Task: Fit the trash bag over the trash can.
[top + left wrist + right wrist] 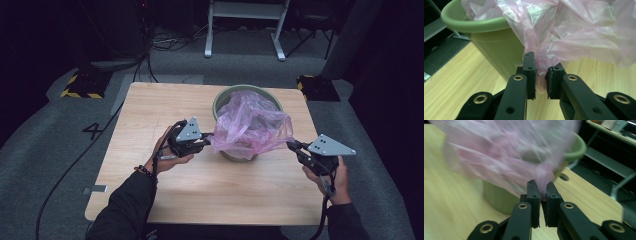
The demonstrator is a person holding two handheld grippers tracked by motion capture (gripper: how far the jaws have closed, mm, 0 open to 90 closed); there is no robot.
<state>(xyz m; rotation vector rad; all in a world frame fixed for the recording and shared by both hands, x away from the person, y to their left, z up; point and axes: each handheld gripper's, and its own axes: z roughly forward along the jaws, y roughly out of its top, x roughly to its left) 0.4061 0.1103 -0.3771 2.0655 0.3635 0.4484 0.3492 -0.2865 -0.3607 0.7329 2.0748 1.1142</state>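
A pink bag (pixel 250 125) is being held over a green bin (pixel 226 97) standing on the table (pixel 150 130). Its left edge is being pinched by the left gripper (pixel 206 140), whose jaws are narrowed on the film. Its right edge is being gripped by the right gripper (pixel 292 145), jaws nearly closed on the plastic.

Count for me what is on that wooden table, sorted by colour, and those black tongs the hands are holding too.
Green: 1, the plastic bin
Pink: 1, the thin plastic bag draped over the bin
Black: 2, the left tongs and the right tongs, each pinching an edge of the bag
Total: 4
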